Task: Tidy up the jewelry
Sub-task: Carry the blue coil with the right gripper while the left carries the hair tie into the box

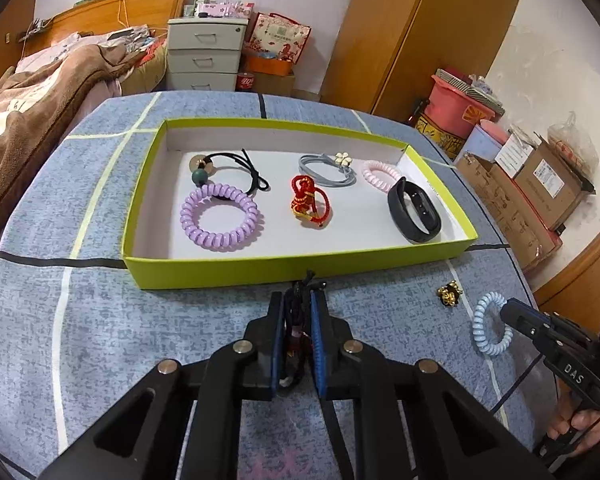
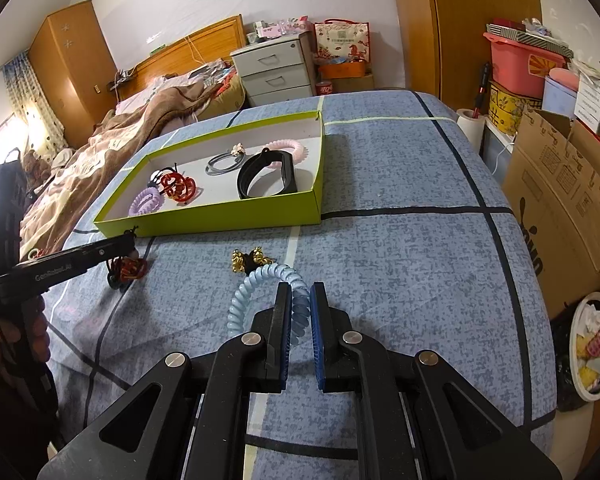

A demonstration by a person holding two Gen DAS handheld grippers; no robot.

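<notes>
Evidently both tools are loaded for the green tray (image 1: 204, 272) at twelve o'clock: left gripper (image 1: 299, 300) pinching a dark corded bracelet (image 1: 296, 320), right gripper (image 2: 300, 300) clamping the blue coil tie (image 2: 260, 280).

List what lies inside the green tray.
Inside the green tray: purple coil tie, black beaded tie, red cord bracelet, grey flower tie, pink coil tie, black wristband. Nothing looks hidden.
</notes>
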